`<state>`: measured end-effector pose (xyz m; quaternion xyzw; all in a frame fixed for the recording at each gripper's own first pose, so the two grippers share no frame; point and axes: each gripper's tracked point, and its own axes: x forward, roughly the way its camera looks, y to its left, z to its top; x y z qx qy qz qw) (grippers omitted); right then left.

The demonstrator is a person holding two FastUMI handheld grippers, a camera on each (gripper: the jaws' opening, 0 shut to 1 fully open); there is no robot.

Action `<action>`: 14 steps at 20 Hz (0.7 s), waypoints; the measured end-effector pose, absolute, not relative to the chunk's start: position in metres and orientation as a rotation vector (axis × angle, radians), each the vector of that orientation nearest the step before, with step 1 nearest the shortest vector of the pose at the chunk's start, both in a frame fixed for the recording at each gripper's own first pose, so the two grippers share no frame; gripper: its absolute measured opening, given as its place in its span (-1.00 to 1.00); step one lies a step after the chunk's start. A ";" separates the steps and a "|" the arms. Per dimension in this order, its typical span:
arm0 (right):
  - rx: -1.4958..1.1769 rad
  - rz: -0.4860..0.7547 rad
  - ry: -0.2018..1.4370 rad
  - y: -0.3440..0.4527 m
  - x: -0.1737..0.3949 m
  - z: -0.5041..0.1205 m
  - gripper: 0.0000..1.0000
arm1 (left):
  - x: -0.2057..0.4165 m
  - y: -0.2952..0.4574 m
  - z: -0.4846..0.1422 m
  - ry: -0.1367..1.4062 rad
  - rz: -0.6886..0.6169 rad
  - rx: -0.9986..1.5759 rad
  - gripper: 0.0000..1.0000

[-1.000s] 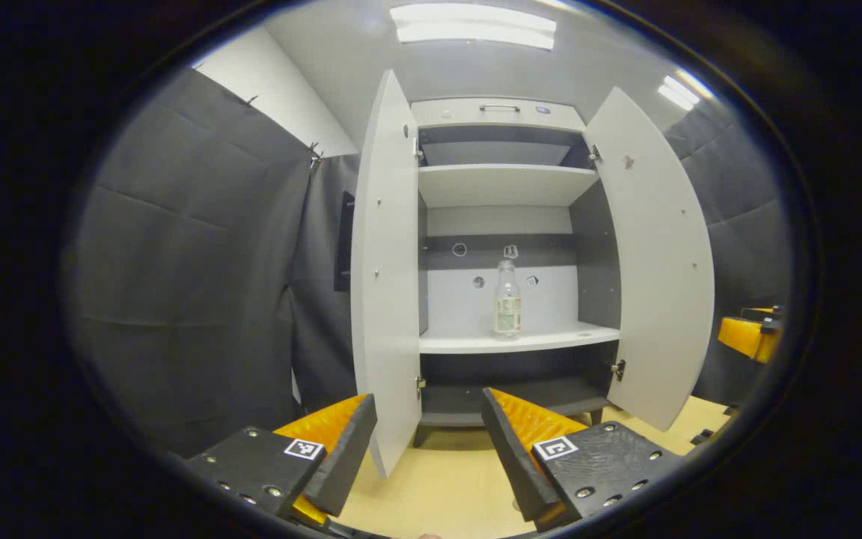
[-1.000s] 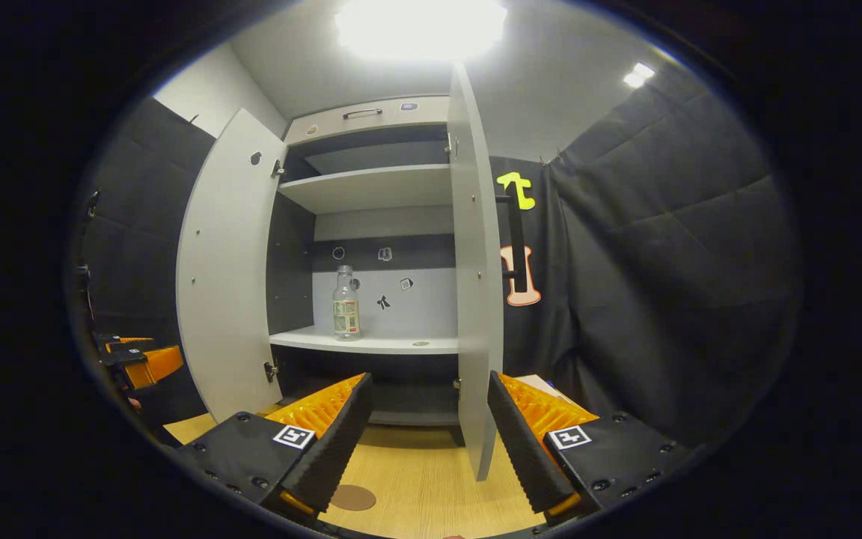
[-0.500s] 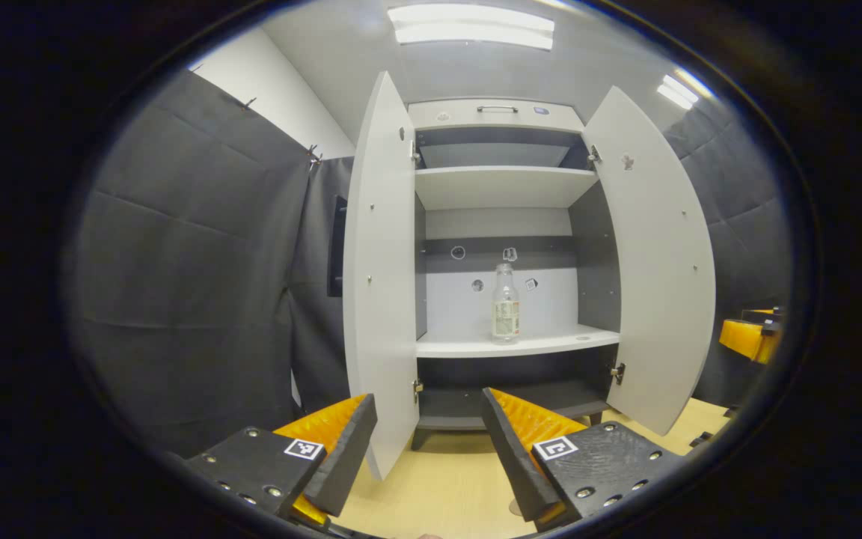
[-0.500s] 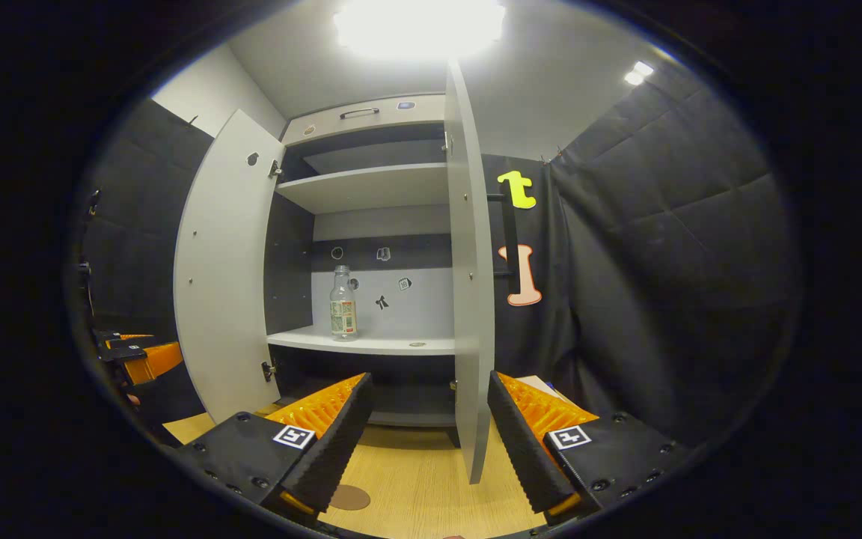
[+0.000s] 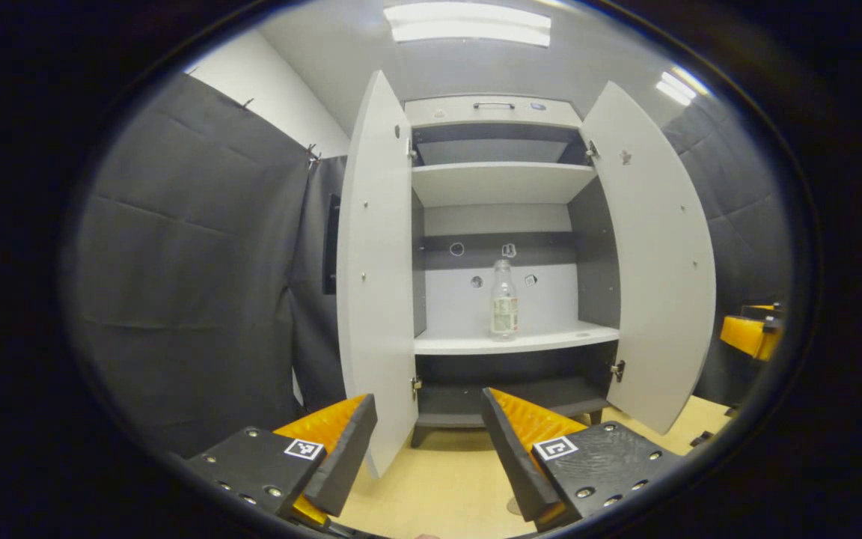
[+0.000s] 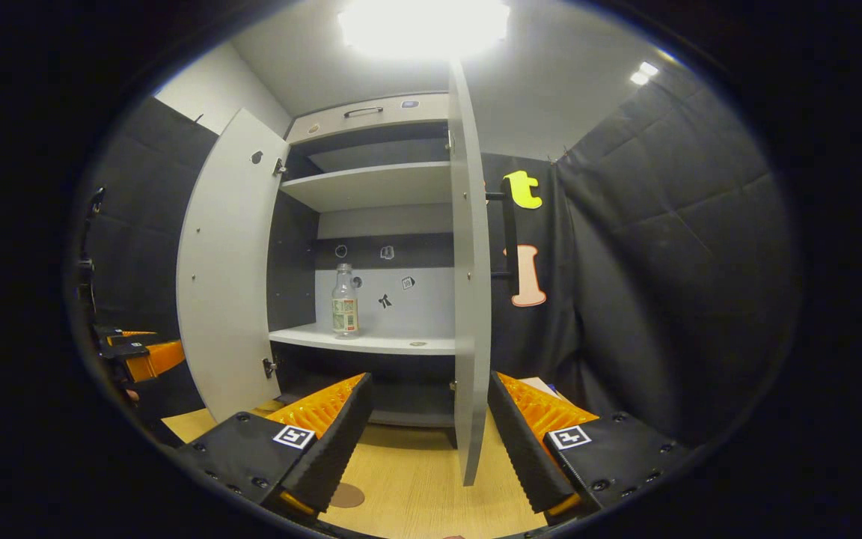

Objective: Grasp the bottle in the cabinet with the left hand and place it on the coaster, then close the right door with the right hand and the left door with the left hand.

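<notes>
A clear bottle (image 5: pixel 504 299) with a pale label stands upright on the middle shelf (image 5: pixel 513 343) of the grey cabinet. Both cabinet doors hang open, the left door (image 5: pixel 375 277) and the right door (image 5: pixel 659 254). My left gripper (image 5: pixel 427 457) is open and empty, well short of the cabinet and low over the wooden table. In the right gripper view the bottle (image 6: pixel 344 301) shows past the left door (image 6: pixel 225 262), and the right door (image 6: pixel 468 284) is seen edge-on. My right gripper (image 6: pixel 427 449) is open and empty. A round brown coaster (image 6: pixel 346 495) lies on the table by its left finger.
The light wooden table (image 6: pixel 416 479) runs up to the cabinet's foot. A black bar handle (image 6: pixel 509 224) sits on the right door's outer face. Black padded cloth walls close in both sides. The other gripper (image 6: pixel 143 358) shows at the far left of the right gripper view.
Both views have drifted slightly relative to the cabinet; the right door's edge sits a little more left in the right gripper view. Both grippers stay open and the bottle has not moved.
</notes>
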<state>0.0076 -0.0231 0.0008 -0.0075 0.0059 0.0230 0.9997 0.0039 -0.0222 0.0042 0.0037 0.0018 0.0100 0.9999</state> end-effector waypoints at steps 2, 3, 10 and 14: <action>-0.019 0.052 0.008 -0.029 0.008 0.000 0.94 | 0.005 -0.025 0.011 -0.015 0.033 0.008 0.72; -0.021 0.056 0.008 -0.033 0.008 -0.001 0.94 | 0.007 -0.028 0.014 -0.022 0.035 0.007 0.67; -0.013 0.086 0.023 -0.067 0.006 -0.016 0.94 | 0.027 -0.059 0.026 -0.013 0.032 0.033 0.67; 0.001 0.085 0.043 -0.089 0.005 -0.023 0.93 | 0.045 -0.075 0.059 -0.040 0.009 0.051 0.72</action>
